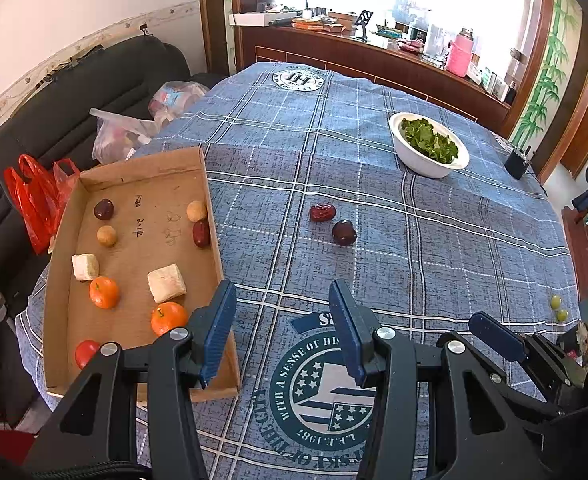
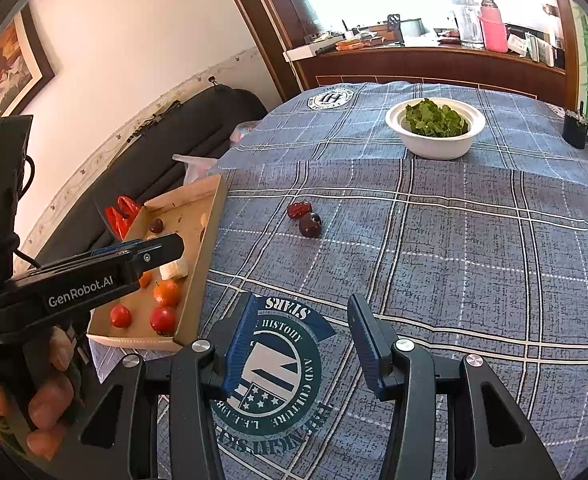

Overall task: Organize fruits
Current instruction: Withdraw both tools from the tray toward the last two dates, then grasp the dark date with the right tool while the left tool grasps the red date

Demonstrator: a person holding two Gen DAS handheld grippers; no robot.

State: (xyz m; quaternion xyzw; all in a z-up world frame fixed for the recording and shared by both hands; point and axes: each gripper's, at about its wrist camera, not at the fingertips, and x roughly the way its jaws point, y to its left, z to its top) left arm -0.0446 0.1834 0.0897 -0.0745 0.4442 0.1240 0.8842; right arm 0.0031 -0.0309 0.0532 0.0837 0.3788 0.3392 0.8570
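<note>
Both tools hang low over the near edge of the tabletop [image 2: 474,240], each with nothing in it: the left hand-held gripper [image 1: 282,332] has its jaws spread wide just beside the cardboard tray [image 1: 142,172], and the right hand-held gripper [image 2: 298,344] is likewise released over the printed emblem on the blue plaid cloth. Most of the fruit already lies in the tray, tangerines [image 1: 104,292], cherry tomatoes [image 2: 162,319], pale cut chunks [image 1: 166,282] and a few small round pieces among them. Still out on the cloth, well apart from the tray, are a wrinkled red date [image 1: 322,212] and a dark round plum [image 1: 344,232], nearly touching each other; two small green fruits [image 1: 558,308] sit near the right edge. From here I would worry about the pair in the middle: a jaw closing on one could nudge its neighbour, and the plum looks ready to roll. The green ones sit close enough to the edge that a clumsy approach might knock them off. The white bowl of greens [image 2: 434,148] stands far back, out of harm's way.
</note>
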